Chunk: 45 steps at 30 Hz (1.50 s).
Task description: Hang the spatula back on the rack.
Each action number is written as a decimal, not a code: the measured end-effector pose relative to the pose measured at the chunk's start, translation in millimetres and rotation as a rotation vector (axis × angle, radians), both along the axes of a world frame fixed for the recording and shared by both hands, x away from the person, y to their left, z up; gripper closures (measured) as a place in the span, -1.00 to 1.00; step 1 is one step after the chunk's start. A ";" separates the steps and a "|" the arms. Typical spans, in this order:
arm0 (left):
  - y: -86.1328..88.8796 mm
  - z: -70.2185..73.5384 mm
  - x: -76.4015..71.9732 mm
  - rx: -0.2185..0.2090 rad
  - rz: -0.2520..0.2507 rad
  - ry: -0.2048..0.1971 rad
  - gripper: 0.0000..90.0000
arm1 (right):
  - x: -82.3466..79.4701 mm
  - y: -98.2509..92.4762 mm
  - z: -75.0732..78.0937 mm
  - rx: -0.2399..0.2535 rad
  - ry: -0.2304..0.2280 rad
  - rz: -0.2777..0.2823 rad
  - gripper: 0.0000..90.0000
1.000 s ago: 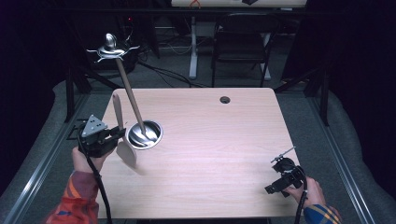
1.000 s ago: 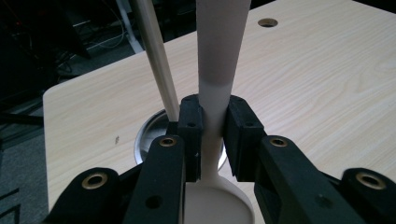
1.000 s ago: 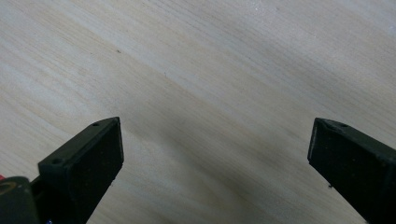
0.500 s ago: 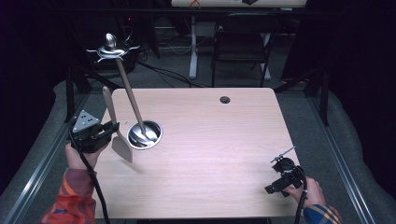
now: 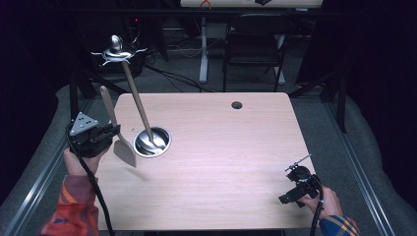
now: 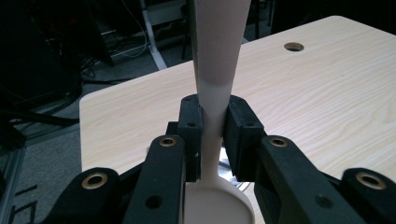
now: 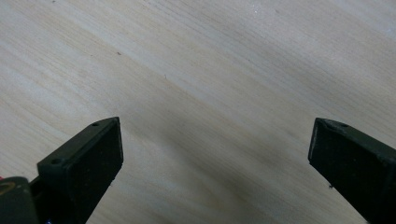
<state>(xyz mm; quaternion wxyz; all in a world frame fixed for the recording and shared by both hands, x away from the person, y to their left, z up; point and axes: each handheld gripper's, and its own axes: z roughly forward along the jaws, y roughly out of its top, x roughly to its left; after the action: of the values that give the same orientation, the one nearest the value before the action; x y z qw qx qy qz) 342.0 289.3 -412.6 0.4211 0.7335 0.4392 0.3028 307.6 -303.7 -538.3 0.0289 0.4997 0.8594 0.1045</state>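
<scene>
My left gripper [image 5: 113, 132] is shut on a pale wooden spatula [image 5: 125, 150] over the table's left edge. The spatula is held by its neck, handle pointing up and away, blade hanging low. In the left gripper view the black pads [image 6: 191, 128] press on the spatula [image 6: 219, 56] from both sides. Just right of it stands a utensil stand [image 5: 135, 98]: a round metal base, a leaning wooden pole and a metal hook crown on top. My right gripper [image 5: 291, 186] is open near the front right corner, and its jaws [image 7: 217, 149] stand wide over bare wood.
The light wooden table [image 5: 221, 147] has a cable hole [image 5: 237, 105] near its far edge. A dark chair [image 5: 255, 44] and a desk leg [image 5: 202, 49] stand behind the table. Metal floor rails run along both sides.
My left gripper has shifted a little to the left with the spatula, away from the stand's pole. The right gripper has stayed in place.
</scene>
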 end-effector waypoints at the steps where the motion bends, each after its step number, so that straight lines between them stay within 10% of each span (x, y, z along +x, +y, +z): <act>1: 0.4 0.5 0.6 -0.002 0.003 -0.003 0.72 | 0.1 -0.1 -0.2 0.002 0.000 0.000 -0.93; 32: 5.4 16.0 7.3 -0.021 0.036 -0.028 0.72 | -1.9 3.4 22.7 -0.029 -0.144 -0.064 -0.71; 38: 5.3 21.3 9.1 -0.034 0.037 -0.039 0.72 | 1.8 2.9 15.2 -0.029 -0.080 -0.068 -0.99; 45: 6.0 27.3 13.0 -0.048 0.037 -0.043 0.72 | 3.6 4.5 7.7 -0.070 -0.030 -0.045 -0.65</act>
<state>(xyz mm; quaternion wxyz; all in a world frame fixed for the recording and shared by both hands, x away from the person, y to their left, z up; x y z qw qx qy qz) 355.0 295.3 -385.3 0.4423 0.7083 0.4507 0.3155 311.2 -299.2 -530.6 0.0615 0.5160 0.8505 0.0813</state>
